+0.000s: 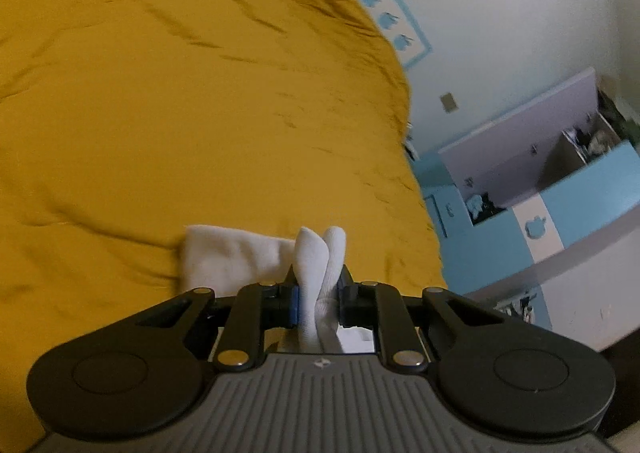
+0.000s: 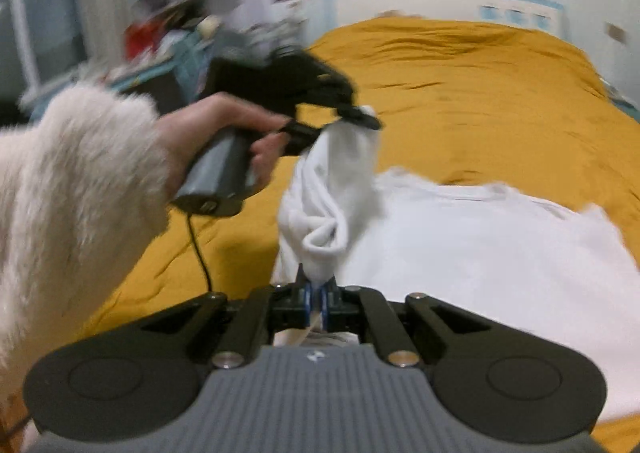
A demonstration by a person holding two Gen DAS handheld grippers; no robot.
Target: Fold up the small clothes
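Sleeve (image 2: 68, 189), pale and fluffy, at far left; hand (image 2: 224, 133) wrapped round the left gripper (image 2: 356, 115), clamped tight on one end of white sock (image 2: 336, 189). Sock raised clear of yellow bedspread (image 2: 480, 93), likely stretched for folding. Opposite end pinched in right gripper (image 2: 316, 293), fully closed. White garment (image 2: 480, 253) flat on bedspread at right, likely queued. No readable brand or writing; small emblem on gripper body, wall posters blurred.
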